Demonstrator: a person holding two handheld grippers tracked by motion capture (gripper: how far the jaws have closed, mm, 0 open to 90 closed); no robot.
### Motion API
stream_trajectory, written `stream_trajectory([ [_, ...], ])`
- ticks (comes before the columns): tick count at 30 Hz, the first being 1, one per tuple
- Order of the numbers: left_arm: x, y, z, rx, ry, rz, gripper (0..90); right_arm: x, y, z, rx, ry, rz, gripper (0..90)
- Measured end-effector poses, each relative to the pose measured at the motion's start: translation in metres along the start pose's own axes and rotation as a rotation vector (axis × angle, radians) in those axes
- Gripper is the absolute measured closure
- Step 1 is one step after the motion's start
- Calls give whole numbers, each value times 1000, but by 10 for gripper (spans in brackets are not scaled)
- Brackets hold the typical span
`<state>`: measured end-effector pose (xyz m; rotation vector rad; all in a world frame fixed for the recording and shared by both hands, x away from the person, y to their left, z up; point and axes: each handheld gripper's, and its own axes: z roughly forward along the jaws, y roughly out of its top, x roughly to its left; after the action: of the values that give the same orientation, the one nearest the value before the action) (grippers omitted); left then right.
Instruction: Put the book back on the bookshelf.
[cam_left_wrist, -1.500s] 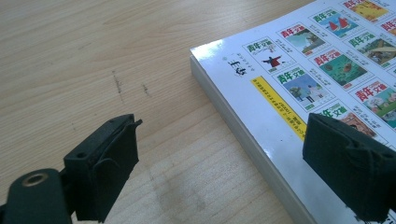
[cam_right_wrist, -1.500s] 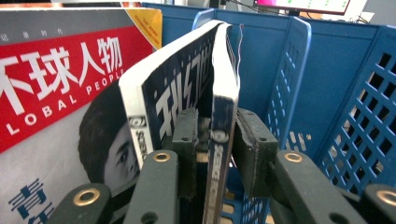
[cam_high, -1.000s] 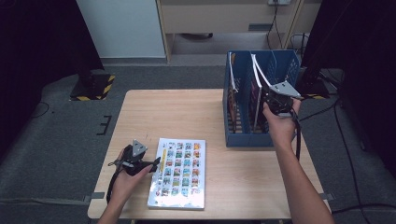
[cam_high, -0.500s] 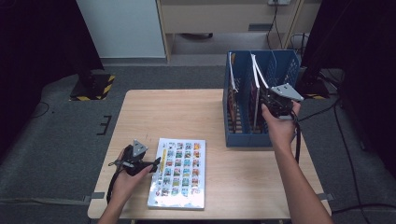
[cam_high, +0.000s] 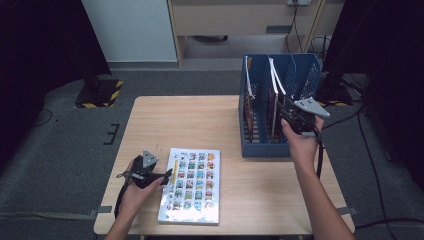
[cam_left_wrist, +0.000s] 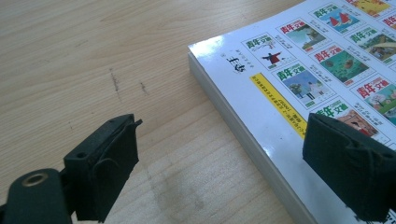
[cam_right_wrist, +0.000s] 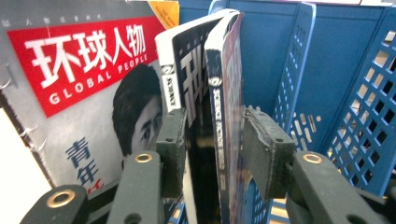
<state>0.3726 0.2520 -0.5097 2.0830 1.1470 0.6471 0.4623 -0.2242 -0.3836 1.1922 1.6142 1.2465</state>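
Between the jaws of the right hand-held gripper (cam_right_wrist: 210, 154) stands a dark-spined magazine (cam_right_wrist: 219, 93), upright in the middle compartment of the blue file rack (cam_high: 260, 145) at the far right of the counter (cam_high: 200, 120). The jaws have just been opening; in the right gripper view the left pad lies against or just beside the curled cover, and the right pad stands slightly off the spine, so nothing is pinched. A red-titled magazine (cam_right_wrist: 79, 70) with a portrait on its cover leans just to the left of it, in the same rack. Seen from the high view, the right hand-held gripper (cam_high: 299, 116) sits at the near open end of the rack, with the person's hand behind it.

Well apart, at the near left of the counter, a thick book (cam_high: 192, 184) with rows of small coloured pictures on its cover lies flat. The left hand-held gripper (cam_high: 167, 176) hovers at its left edge with jaws spread wide: in the left gripper view one jaw is over the bare wood, the other over the book's cover (cam_left_wrist: 327, 70), gripping nothing.
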Motion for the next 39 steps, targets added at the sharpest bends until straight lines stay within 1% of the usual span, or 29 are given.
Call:
stream_trajectory([
  [2, 0, 0, 0, 0, -1, 2, 95, 0, 0, -1, 6, 4, -3, 585],
  [6, 0, 0, 0, 0, 0, 2, 95, 1, -4, -3, 3, 10, 6, 545],
  [9, 0, 0, 0, 0, 1, 1, 95, 2, -5, -4, 6, 16, 12, 534],
  [13, 0, 0, 0, 2, 0, 2, 95, 2, -9, -6, -5, 28, 30, 462],
  [14, 0, 0, 0, 2, 0, 2, 95, 2, -9, -6, -5, 28, 30, 462],
  [16, -1, 0, 0, 1, -1, 2, 95, 1, -10, -6, 11, 30, 41, 414],
  [17, -1, 0, 0, 1, -1, 2, 95, 1, -10, -6, 11, 30, 41, 414],
  [18, -1, 0, 0, -1, -2, 1, 95, 2, -9, -6, 7, 34, 43, 389],
  [21, 0, 0, 0, 1, -1, 1, 94, 2, -9, -7, 2, 39, 48, 357],
  [22, 0, 0, 0, 2, -2, 1, 94, 3, -9, -8, 7, 42, 47, 326],
  [24, -1, 0, 0, 1, -4, 1, 94, 4, -10, -7, 22, 45, 41, 292],
  [25, -1, 0, 0, 1, -4, 1, 94, 4, -10, -7, 22, 45, 41, 292],
  [30, 0, 0, 0, 2, -7, -2, 92, 3, -15, -9, 23, 62, 60, 244],
  [31, 0, 0, 0, 3, -7, -1, 92, 2, -18, -9, 26, 79, 87, 220],
  [32, 0, 0, 0, 3, -7, -1, 92, 1, -19, -10, 29, 85, 92, 212],
  [33, -1, 0, 0, 3, -7, -1, 92, 1, -19, -10, 29, 85, 92, 212],
  [34, -1, 0, 1, 3, -7, 0, 92, 2, -21, -11, 30, 93, 90, 180],
  [35, -1, 0, 1, 3, -7, 0, 92, 2, -21, -11, 30, 93, 90, 180],
  [36, -1, 0, 1, 4, -7, 1, 92, 3, -21, -13, 52, 107, 80, 159],
  [39, -1, 0, 1, 4, -8, 1, 92, 4, -23, -16, 40, 103, 76, 152],
])
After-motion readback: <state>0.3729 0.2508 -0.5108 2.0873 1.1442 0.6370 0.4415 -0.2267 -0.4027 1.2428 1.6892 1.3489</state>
